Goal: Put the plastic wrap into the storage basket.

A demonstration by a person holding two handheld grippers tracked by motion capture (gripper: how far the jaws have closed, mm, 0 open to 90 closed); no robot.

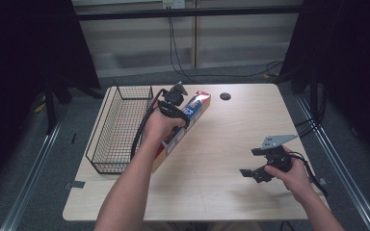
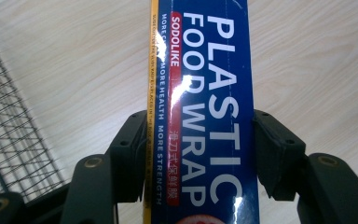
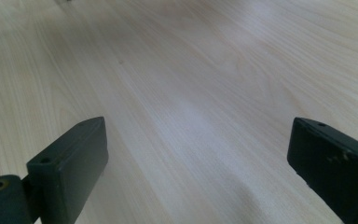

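Plastic wrap box (image 2: 204, 116) clamped across its width in left tongs (image 2: 200, 154), beside wire basket (image 1: 120, 126), over desk (image 1: 221, 144). Long box, one grip point — may pivot or slip, far end snagging basket rim. Right tongs (image 3: 196, 163) apart, idle — no support.

Dim, dark-edged high view; overhead glare streaks the plastic wrap box (image 2: 205, 116); near tool parts blurred

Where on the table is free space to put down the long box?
Bare wood lies between the plastic wrap box and the right gripper, and along the near table edge. Crowded: the left side, where the wire basket sits beside the box.
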